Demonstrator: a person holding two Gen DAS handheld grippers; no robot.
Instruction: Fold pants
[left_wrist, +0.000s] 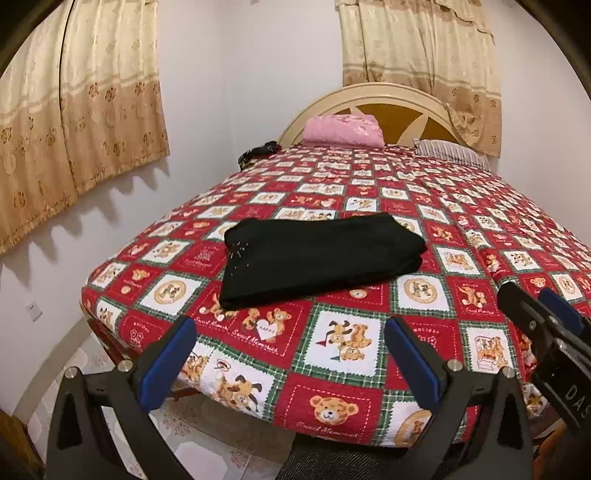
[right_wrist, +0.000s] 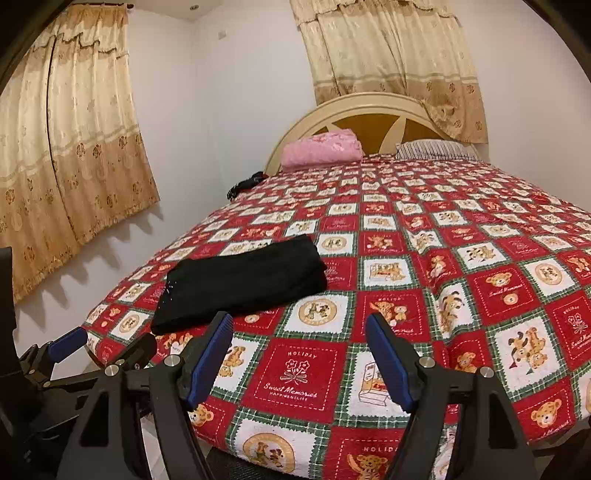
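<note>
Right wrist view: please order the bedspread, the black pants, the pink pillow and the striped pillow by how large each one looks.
1. Bedspread
2. Pants
3. Pink pillow and striped pillow: alike in apparent size, so unranked; both lie far from the camera.

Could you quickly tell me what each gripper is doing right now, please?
Left gripper: open, holding nothing.
Right gripper: open, holding nothing; the black pants lie folded on the bed.
</note>
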